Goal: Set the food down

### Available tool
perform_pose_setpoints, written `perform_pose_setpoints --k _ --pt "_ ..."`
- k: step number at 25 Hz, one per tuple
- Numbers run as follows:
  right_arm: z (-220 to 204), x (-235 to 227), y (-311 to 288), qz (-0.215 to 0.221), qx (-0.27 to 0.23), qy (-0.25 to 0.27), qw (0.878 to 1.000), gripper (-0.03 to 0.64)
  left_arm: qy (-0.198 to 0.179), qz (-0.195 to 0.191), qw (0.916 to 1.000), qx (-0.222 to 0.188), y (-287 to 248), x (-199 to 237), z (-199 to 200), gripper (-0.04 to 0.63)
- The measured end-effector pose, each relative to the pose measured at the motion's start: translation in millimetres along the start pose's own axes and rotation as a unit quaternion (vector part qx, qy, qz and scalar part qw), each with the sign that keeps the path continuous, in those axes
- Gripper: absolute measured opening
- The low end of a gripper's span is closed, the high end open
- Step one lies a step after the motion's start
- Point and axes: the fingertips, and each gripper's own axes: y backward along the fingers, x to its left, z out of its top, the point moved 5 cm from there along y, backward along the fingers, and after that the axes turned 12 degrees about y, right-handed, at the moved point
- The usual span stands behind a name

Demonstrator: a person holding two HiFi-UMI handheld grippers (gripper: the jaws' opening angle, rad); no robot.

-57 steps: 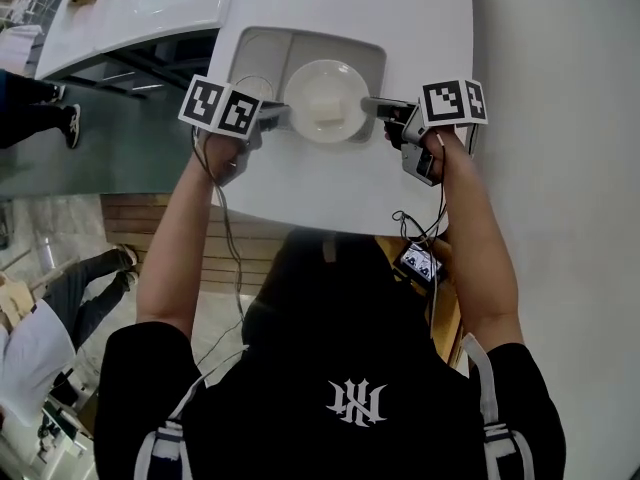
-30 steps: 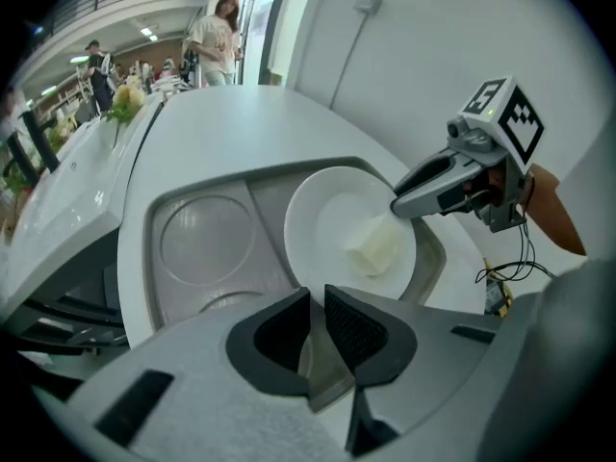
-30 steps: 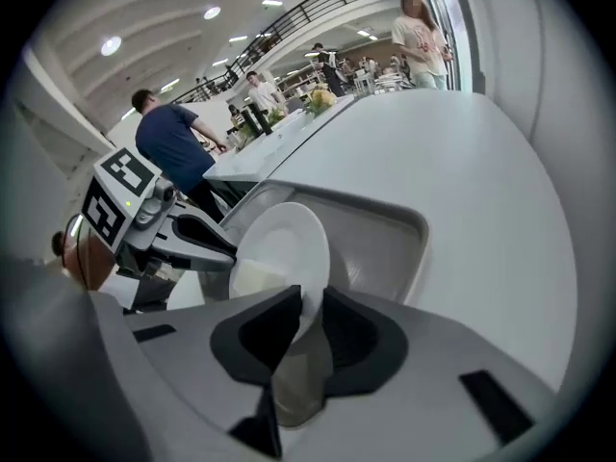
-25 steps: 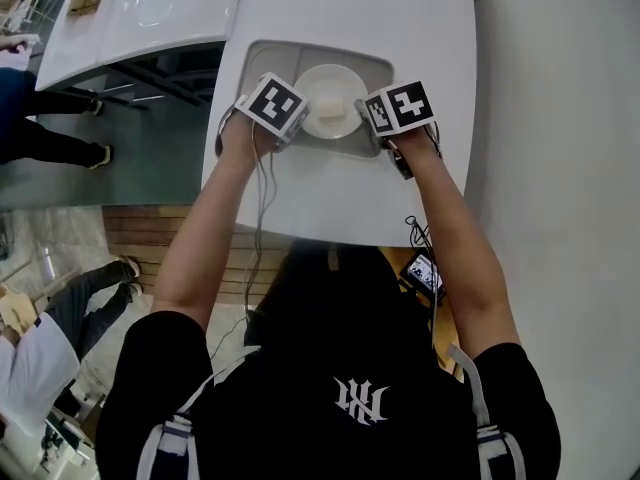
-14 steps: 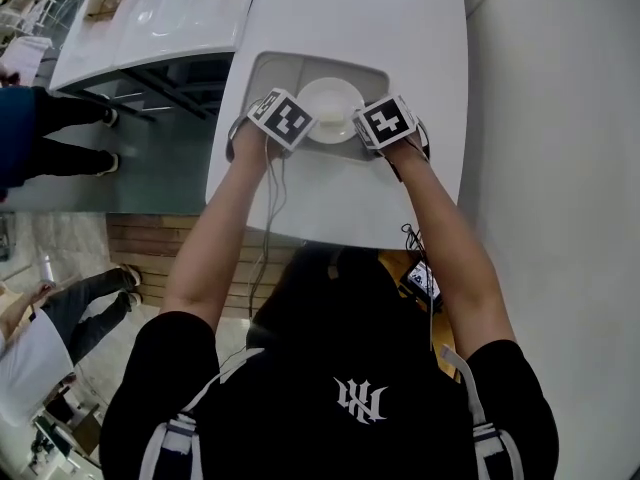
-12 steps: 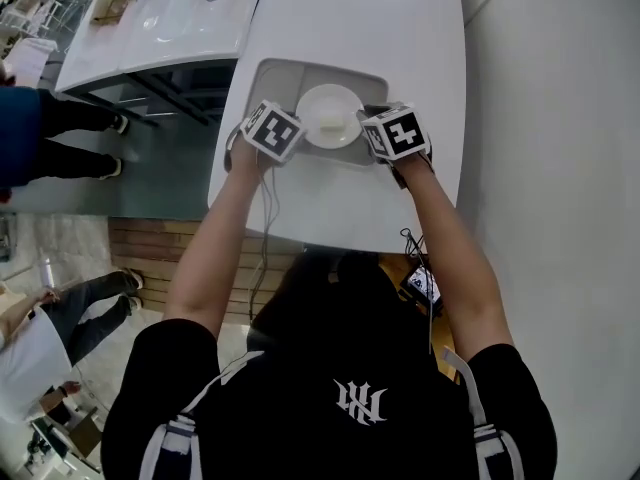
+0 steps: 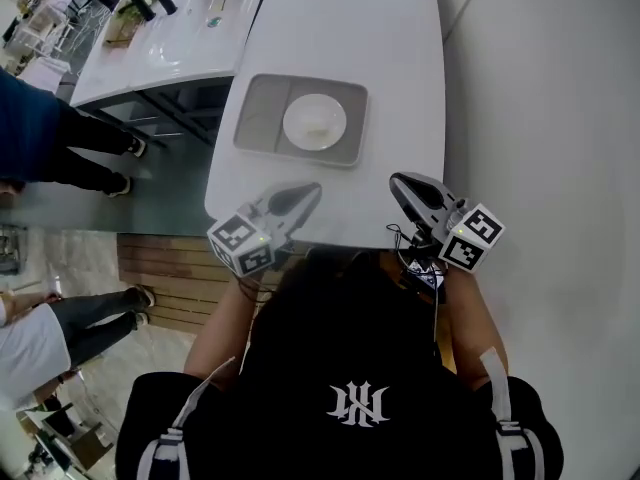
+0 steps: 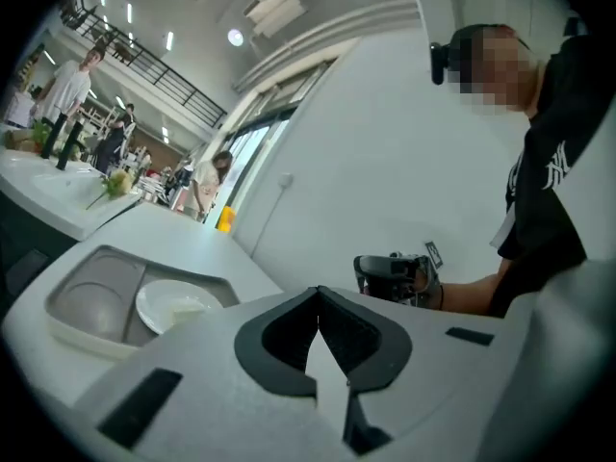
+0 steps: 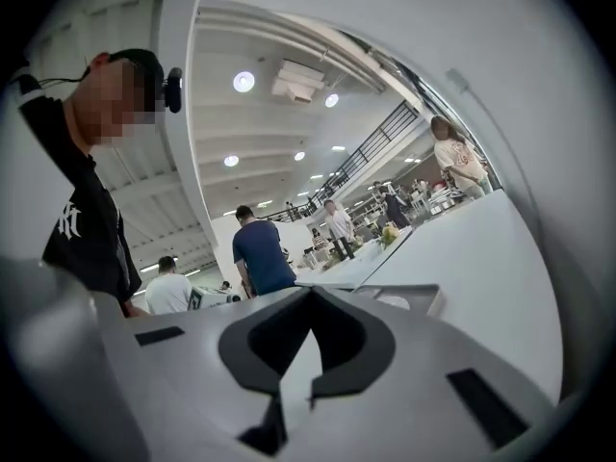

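A grey tray [image 7: 258, 118] lies on the white table [image 7: 340, 28], and a white plate [image 7: 315, 122] with a pale bit of food rests in its right half. Both grippers hang in the air near the table's front edge, well back from the tray. The left gripper [image 7: 306, 194] and the right gripper [image 7: 398, 182] have just been closing and are shut with nothing between their jaws. In the left gripper view the shut gripper [image 8: 318, 295] points across at the tray [image 8: 91, 301], the plate [image 8: 178, 306] and the right gripper [image 8: 390, 275]. The right gripper view shows shut tips [image 9: 310, 295] and the tray [image 9: 423, 298] behind them.
A second white table [image 7: 150, 38] with plants stands at the far left. People [image 7: 50, 133] stand in the aisle on the left. A pale wall [image 7: 540, 118] runs along the table's right side. A small device [image 7: 422, 274] hangs on a cable under the right gripper.
Both grippers have pulled back from the tray's sides, risen toward the person's chest and closed. The tray with the plate stays on the table.
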Motion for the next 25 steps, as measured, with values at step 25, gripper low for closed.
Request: perform_pose_setpoints --k 25 --pt "-30.1 11.6 78.6 0.067 0.015 0.041 0.997 0.005 0.038 0.007 0.9985 0.038 -47.9 -53.0 -62.9 0.006"
